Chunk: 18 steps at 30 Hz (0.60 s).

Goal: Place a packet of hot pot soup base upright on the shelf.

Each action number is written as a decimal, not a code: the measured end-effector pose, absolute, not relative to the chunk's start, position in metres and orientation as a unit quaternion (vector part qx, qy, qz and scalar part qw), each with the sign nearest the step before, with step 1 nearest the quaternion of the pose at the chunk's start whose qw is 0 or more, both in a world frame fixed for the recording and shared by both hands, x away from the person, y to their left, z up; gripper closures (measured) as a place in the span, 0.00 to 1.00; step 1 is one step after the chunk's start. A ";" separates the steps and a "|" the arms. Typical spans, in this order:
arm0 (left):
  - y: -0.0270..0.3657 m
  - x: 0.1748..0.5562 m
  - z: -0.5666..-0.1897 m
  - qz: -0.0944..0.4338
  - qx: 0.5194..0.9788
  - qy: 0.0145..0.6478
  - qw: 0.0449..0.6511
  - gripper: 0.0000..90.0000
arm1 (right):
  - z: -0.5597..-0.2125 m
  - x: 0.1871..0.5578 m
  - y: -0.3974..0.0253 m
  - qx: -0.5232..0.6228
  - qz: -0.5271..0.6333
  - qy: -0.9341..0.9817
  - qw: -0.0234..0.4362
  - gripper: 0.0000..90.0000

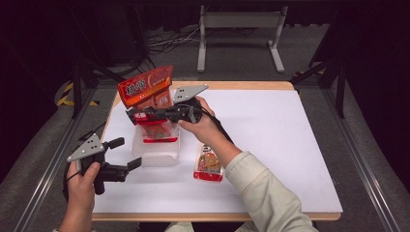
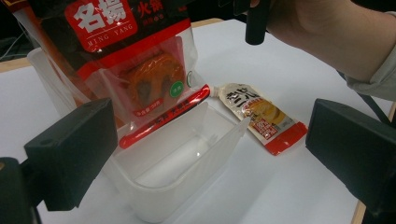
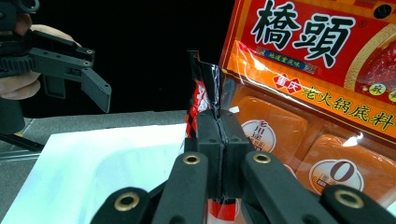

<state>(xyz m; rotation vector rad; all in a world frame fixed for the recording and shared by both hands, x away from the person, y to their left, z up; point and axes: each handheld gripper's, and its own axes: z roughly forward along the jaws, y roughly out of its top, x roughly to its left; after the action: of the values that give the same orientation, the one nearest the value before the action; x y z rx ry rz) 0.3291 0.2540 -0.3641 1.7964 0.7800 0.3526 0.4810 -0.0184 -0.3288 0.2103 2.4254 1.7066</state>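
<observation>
My right gripper (image 1: 133, 115) (image 3: 218, 122) is shut on the top edge of a red-and-black sauce packet (image 1: 157, 129) (image 2: 140, 70) (image 3: 204, 88). The packet hangs upright with its lower end inside a clear plastic container (image 1: 155, 153) (image 2: 177, 168). A larger orange hot-pot packet (image 1: 147, 87) (image 3: 327, 70) stands just behind it at the container's far side. My left gripper (image 1: 126, 153) (image 2: 210, 154) is open at the container's near-left side, with nothing between its fingers; it also appears at the right gripper view's upper left.
A small red-and-white sauce pouch (image 1: 209, 164) (image 2: 259, 114) lies flat on the white table top (image 1: 270, 135), right of the container and under the right forearm. A metal stand (image 1: 239, 34) is on the floor beyond the table.
</observation>
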 end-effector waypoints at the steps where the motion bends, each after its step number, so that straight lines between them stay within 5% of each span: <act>1: 0.254 0.329 -0.364 0.148 0.757 0.328 0.545 0.03 | -0.329 0.481 -0.018 0.070 0.572 0.813 0.084 1.00; 18: 0.252 0.330 -0.366 0.143 0.759 0.329 0.544 0.03 | -0.344 0.480 -0.013 0.072 0.562 0.821 0.069 1.00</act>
<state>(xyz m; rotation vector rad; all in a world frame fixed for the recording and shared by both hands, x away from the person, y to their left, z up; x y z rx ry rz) 0.3300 0.2524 -0.3658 1.8012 0.7799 0.3401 0.4805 -0.0131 -0.3441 0.2157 2.4729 1.6905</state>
